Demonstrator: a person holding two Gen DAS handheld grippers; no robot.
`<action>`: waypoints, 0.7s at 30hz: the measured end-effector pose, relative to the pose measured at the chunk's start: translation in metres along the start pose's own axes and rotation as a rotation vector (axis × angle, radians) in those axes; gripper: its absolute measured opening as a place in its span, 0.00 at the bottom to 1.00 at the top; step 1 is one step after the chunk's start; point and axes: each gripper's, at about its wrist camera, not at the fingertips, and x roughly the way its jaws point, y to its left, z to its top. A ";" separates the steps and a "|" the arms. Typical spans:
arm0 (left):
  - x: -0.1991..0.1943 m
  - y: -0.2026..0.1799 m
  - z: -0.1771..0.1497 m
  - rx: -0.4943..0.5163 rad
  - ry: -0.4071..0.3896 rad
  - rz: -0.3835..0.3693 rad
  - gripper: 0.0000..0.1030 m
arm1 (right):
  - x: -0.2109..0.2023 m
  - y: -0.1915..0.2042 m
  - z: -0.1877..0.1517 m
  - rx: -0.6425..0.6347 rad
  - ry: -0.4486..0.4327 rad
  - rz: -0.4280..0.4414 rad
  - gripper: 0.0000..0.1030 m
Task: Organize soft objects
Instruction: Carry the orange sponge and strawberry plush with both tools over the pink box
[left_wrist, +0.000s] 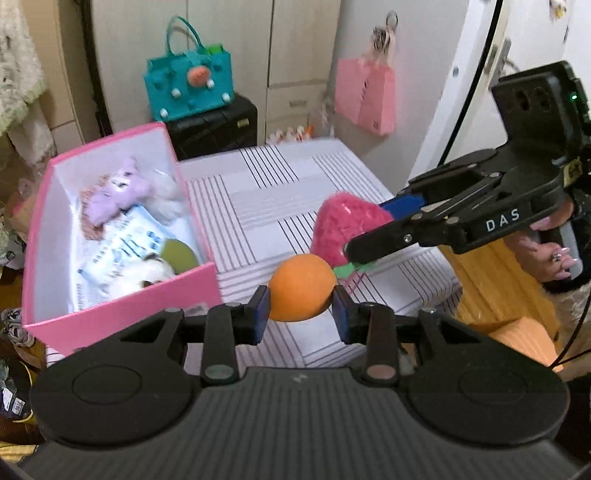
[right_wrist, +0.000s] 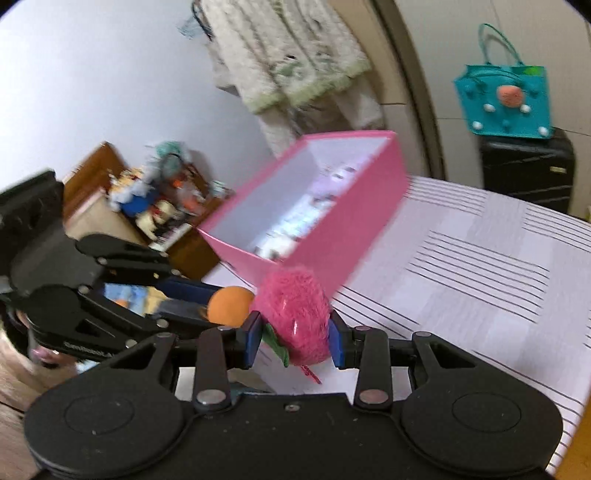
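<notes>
A striped sheet (left_wrist: 280, 192) covers the bed, with pale cupboards behind. On it stands an open pink box (left_wrist: 122, 295), white inside, holding a purple plush toy (left_wrist: 118, 192), a blue-printed white packet (left_wrist: 122, 251), a green ball (left_wrist: 179, 254) and a white plush (left_wrist: 151, 275). Behind the bed a teal bag (left_wrist: 188, 88) rests on a black suitcase (left_wrist: 218, 125). Beside the box, above the sheet, the right gripper (right_wrist: 293, 339) has its jaws clamped on a fuzzy pink strawberry (right_wrist: 295, 314), and the left gripper (left_wrist: 301, 314) grips an orange ball (left_wrist: 301, 288) just beside it.
</notes>
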 end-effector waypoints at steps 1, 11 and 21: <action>-0.007 0.005 -0.002 -0.003 -0.018 0.002 0.34 | 0.002 0.005 0.004 -0.010 -0.007 0.008 0.41; -0.036 0.083 0.002 -0.073 -0.163 0.031 0.35 | 0.031 0.049 0.053 -0.129 -0.112 0.001 0.41; 0.006 0.153 0.008 -0.133 -0.169 0.146 0.35 | 0.085 0.050 0.096 -0.187 -0.163 -0.083 0.42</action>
